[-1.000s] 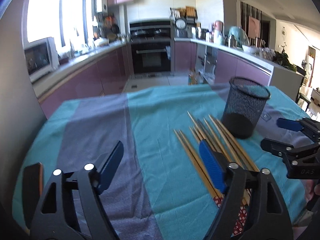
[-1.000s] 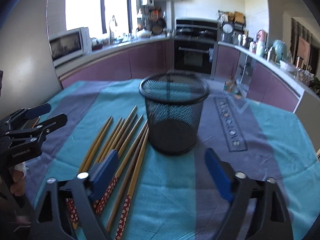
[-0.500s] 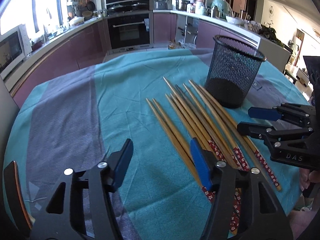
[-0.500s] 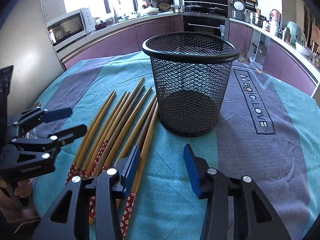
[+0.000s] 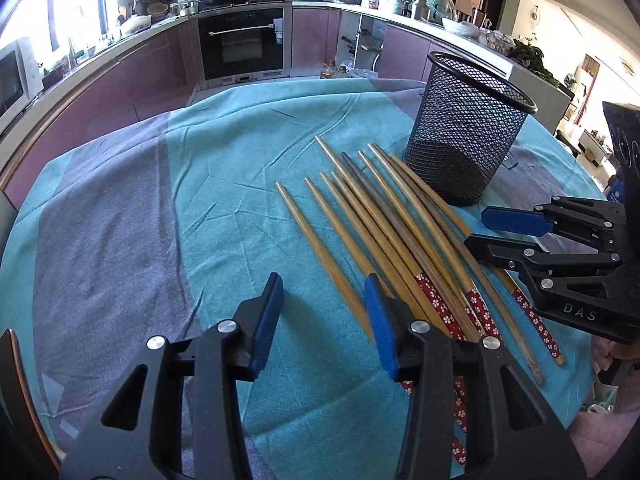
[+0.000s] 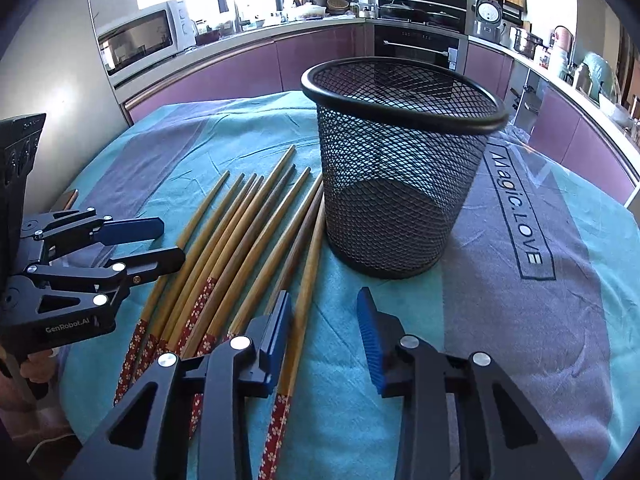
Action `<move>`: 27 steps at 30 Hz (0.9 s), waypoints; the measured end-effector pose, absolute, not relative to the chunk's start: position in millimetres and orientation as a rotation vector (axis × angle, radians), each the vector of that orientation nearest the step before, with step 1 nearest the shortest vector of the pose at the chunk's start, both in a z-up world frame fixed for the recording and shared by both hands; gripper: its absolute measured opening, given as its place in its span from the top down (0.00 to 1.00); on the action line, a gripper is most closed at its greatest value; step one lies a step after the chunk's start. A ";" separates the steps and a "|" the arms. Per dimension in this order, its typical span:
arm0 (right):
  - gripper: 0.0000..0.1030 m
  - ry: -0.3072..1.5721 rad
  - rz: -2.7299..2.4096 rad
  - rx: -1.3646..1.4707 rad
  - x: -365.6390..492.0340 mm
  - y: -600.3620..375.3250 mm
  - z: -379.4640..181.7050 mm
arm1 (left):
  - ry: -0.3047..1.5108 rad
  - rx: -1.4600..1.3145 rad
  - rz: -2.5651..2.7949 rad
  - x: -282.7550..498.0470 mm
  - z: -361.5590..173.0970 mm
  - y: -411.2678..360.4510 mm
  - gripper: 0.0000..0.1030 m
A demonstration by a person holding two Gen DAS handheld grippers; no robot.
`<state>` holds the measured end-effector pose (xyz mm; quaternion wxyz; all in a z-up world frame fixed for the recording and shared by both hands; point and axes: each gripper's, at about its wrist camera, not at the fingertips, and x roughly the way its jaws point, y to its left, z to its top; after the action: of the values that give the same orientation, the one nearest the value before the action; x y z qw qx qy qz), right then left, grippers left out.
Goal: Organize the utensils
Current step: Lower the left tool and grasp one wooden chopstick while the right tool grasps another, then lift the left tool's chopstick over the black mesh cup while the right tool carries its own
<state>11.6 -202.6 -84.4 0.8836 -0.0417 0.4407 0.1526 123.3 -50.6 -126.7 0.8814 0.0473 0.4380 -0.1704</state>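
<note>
A row of long wooden chopsticks (image 5: 384,216) with red flower-patterned handle ends is seen lying flat on a teal and grey-purple striped tablecloth (image 5: 160,200), tapered tips pointed away from both tongs. The left gripper (image 5: 320,304), black-framed with blue pads, is held low over the cloth at the near left edge of the row; its jaws have just been closing, and a clear gap is left between them with only bare cloth in it. Its right pad (image 5: 378,320) is seen just over the handle end of the outermost chopstick, though contact cannot be told. The right gripper (image 6: 324,332), of the same make, is held at the opposite edge of the row; its jaws have likewise just been closing and stand apart, with cloth alone between them. Its left pad (image 6: 280,328) is placed over the outermost stick on that side; whether it touches cannot be told. A round black wire-mesh holder (image 6: 400,168) is stood upright on the cloth directly ahead of the right gripper, just beyond the chopstick tips and beside the row; from the left gripper it is seen ahead and to the right. Nothing is seen inside it. Printed lettering on a grey band (image 6: 516,216) is noted to the right of the holder. Each gripper appears sidelong in the other's view, near the handle ends.
</note>
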 end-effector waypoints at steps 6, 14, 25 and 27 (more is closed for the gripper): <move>0.81 0.918 0.334 -0.070 15.7 -201.8 -85.4 | 0.930 0.072 -0.344 134.8 -125.1 -50.7 0.83; 0.94 0.911 0.363 0.002 12.1 -212.2 -80.4 | 0.928 -0.003 -0.336 132.8 -118.7 -43.7 0.93; 0.94 0.752 0.471 0.082 -11.5 -231.7 -29.2 | 0.795 -0.038 -0.450 112.5 -55.0 -45.1 0.93; 0.94 0.718 0.481 0.099 -13.3 -235.7 -18.3 | 0.758 -0.045 -0.477 107.2 -38.7 -45.0 0.93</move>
<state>-13.3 -235.7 -18.3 0.9069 0.0482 0.3479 0.2328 107.2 -45.0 -38.7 0.9012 -0.0220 0.3663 -0.2307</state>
